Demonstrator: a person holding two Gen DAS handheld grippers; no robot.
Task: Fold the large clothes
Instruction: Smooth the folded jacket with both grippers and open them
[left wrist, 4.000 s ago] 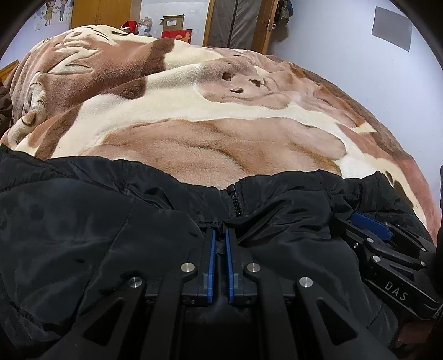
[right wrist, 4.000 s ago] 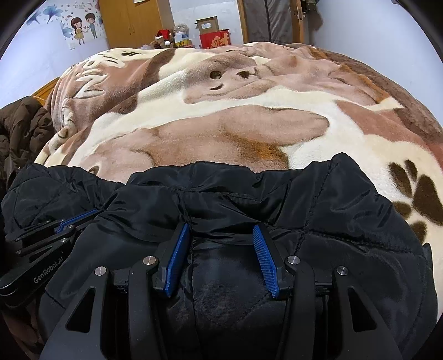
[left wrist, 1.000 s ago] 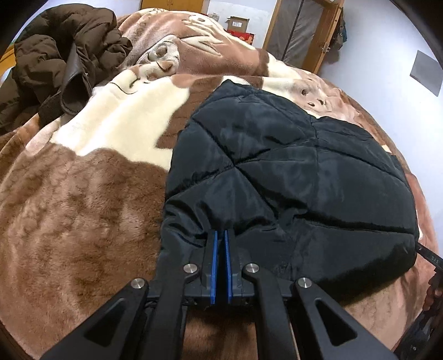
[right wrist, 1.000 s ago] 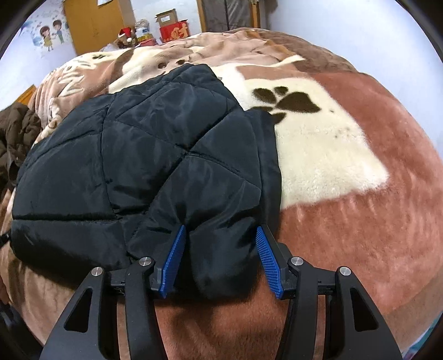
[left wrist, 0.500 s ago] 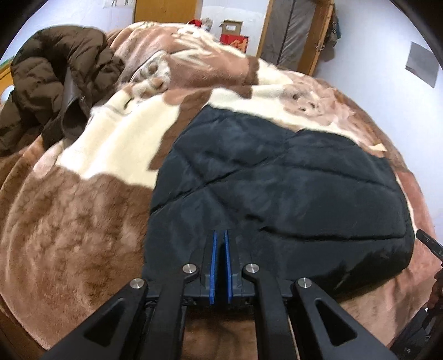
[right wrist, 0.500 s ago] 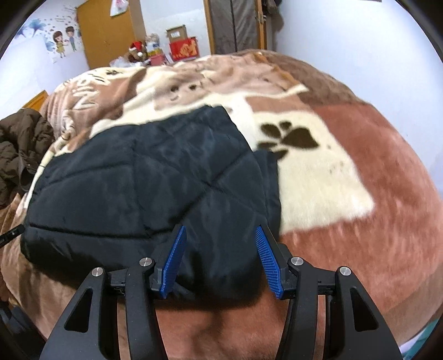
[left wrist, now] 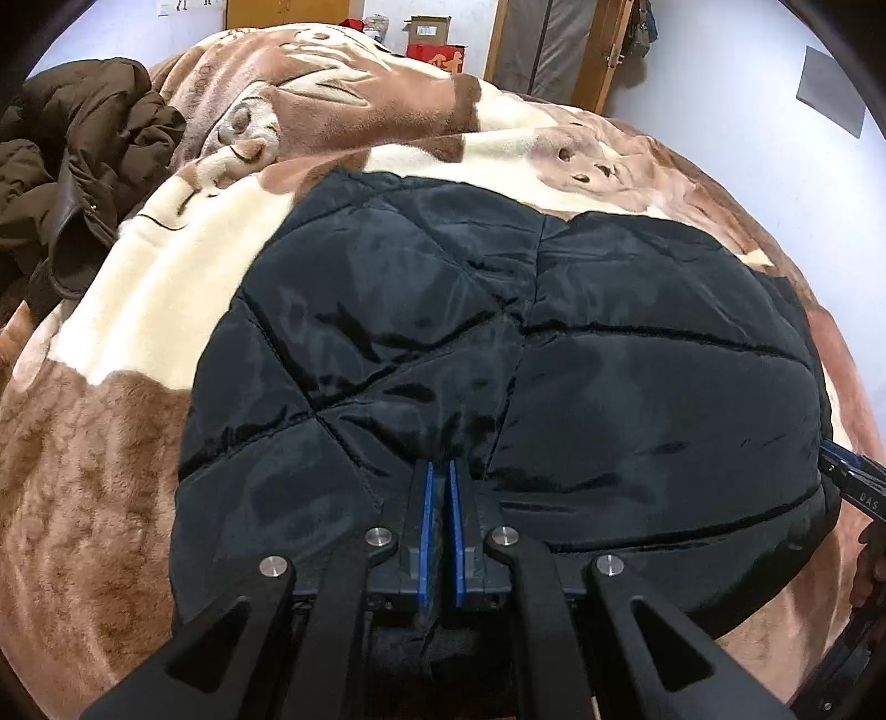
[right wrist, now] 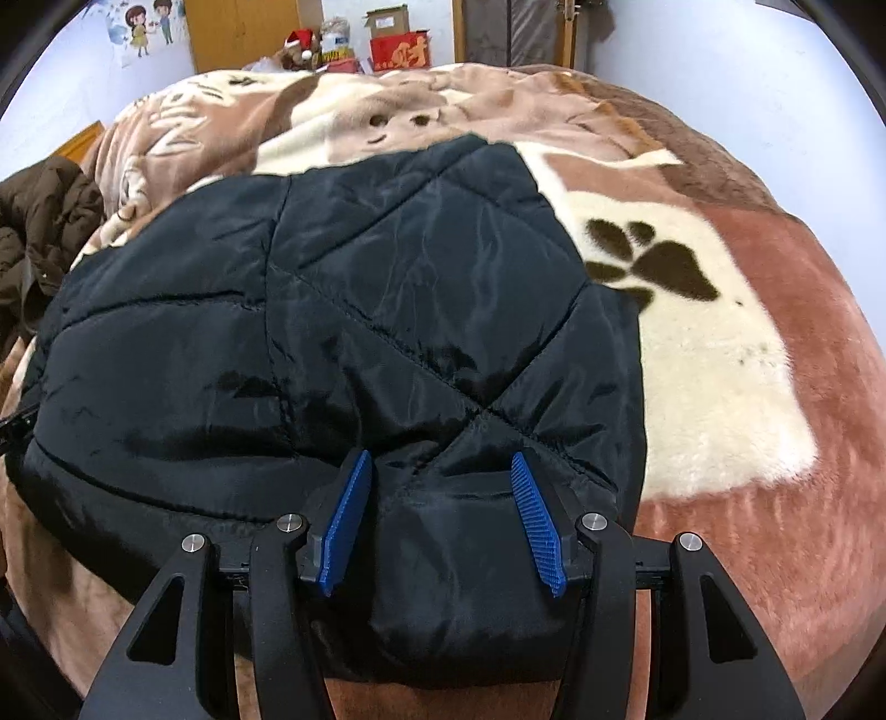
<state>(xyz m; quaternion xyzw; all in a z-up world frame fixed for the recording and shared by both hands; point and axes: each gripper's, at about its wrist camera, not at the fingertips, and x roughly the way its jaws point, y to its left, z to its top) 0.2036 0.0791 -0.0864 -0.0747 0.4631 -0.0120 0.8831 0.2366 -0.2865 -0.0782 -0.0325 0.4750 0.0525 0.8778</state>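
A black quilted jacket [left wrist: 554, 332] lies folded on a brown and cream plush blanket [left wrist: 99, 471] on a bed; it also shows in the right wrist view [right wrist: 332, 310]. My left gripper [left wrist: 437, 471] is shut on the jacket's near edge, pinching a fold of fabric between its blue pads. My right gripper [right wrist: 443, 471] is wide apart, its blue pads [right wrist: 349, 515] astride a thick bundle of the jacket's near right edge. Whether they press it is unclear. The right gripper's tip [left wrist: 853, 482] shows at the left view's right edge.
A brown puffer coat [left wrist: 72, 183] is heaped at the bed's left side, also in the right wrist view [right wrist: 39, 221]. Boxes and a wardrobe [right wrist: 387, 39] stand beyond the far end. A white wall [left wrist: 775, 83] runs along the right.
Over four seconds the jacket went from bunched under both grippers to a flat folded pad. In the last second both grippers pushed forward over its near edge. The left stays shut, the right wide.
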